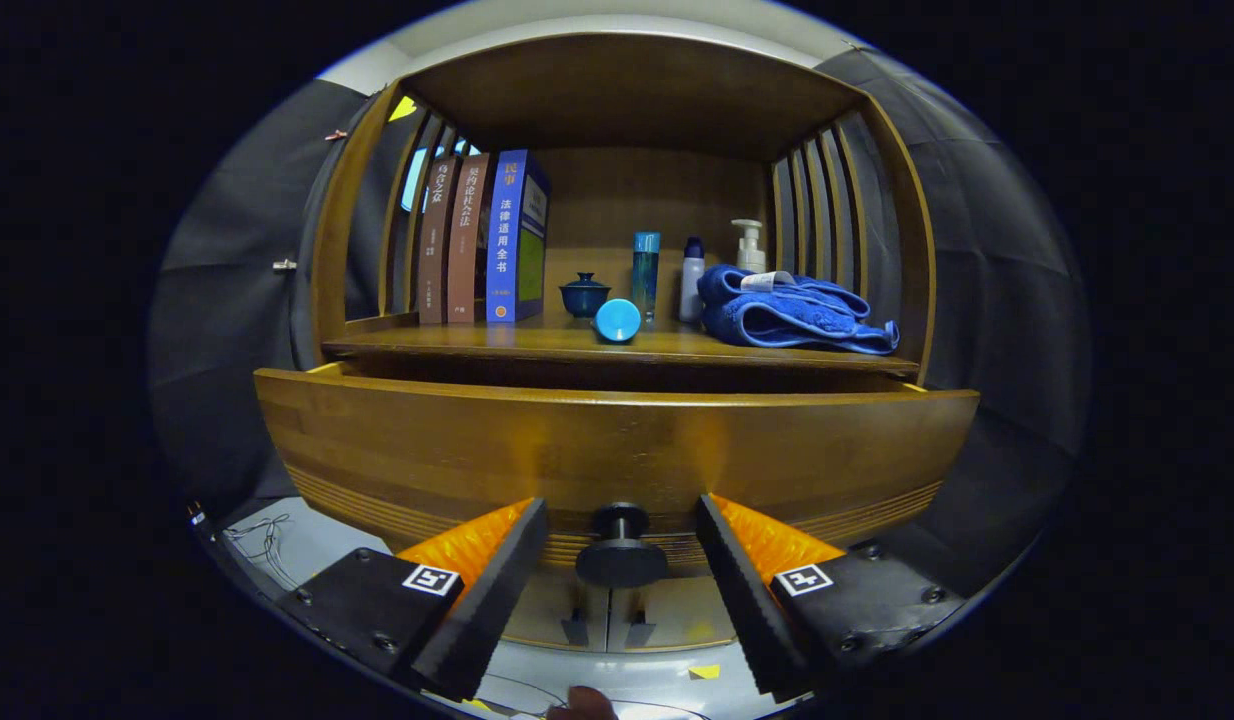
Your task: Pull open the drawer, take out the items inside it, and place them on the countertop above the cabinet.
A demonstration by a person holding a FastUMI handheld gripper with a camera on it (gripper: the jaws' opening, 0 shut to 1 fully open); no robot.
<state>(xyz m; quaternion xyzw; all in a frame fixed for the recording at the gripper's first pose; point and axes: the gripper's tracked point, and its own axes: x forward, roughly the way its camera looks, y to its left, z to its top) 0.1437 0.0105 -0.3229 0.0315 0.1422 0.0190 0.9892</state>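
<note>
So the drawer [617, 450] is part-way out, my tongs [622, 560] wide open either side of its knob [620, 548], not touching. Can't see inside; nothing's out yet, whole emptying job left.

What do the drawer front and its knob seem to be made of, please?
Drawer front: apparently wood with a glossy varnish, given its grain and sheen. Knob: dark and smooth, perhaps metal or plastic; unclear. It sits between the open hand-held gripper fingers, untouched.
</note>
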